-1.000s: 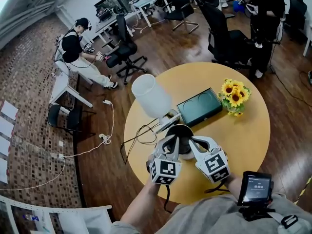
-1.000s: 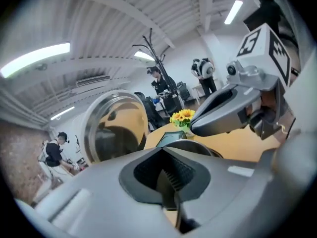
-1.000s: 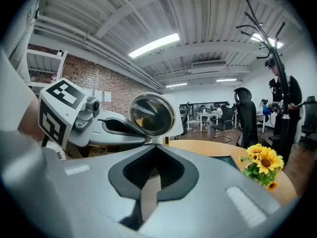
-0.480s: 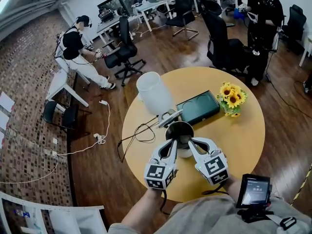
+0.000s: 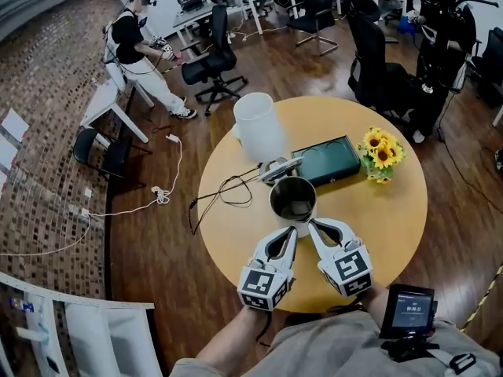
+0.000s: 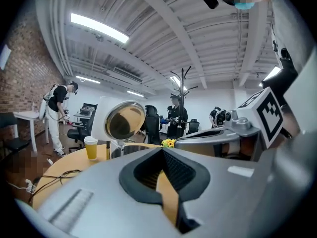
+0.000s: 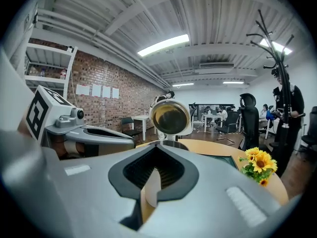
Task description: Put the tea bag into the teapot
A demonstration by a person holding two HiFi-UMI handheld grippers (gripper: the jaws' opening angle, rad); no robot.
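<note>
The teapot is a metal pot on a white base at the middle of the round table. Its mouth is uncovered and its white lid stands tipped up behind it. A pale patch lies at the pot's bottom; I cannot tell whether it is the tea bag. My left gripper and right gripper sit side by side just in front of the pot, both shut. The left gripper view shows the lid ahead. In the right gripper view a pale sliver shows in the slit between the jaws; I cannot tell what it is.
A dark green tray lies behind the pot, with sunflowers to its right. A black cable loops at the table's left edge. A paper cup of orange drink stands near the lid. Office chairs and people are farther off.
Both grippers have drawn back from over the pot's mouth towards the table's near edge, still shut. The pot's inside now shows. The head camera has shifted.
</note>
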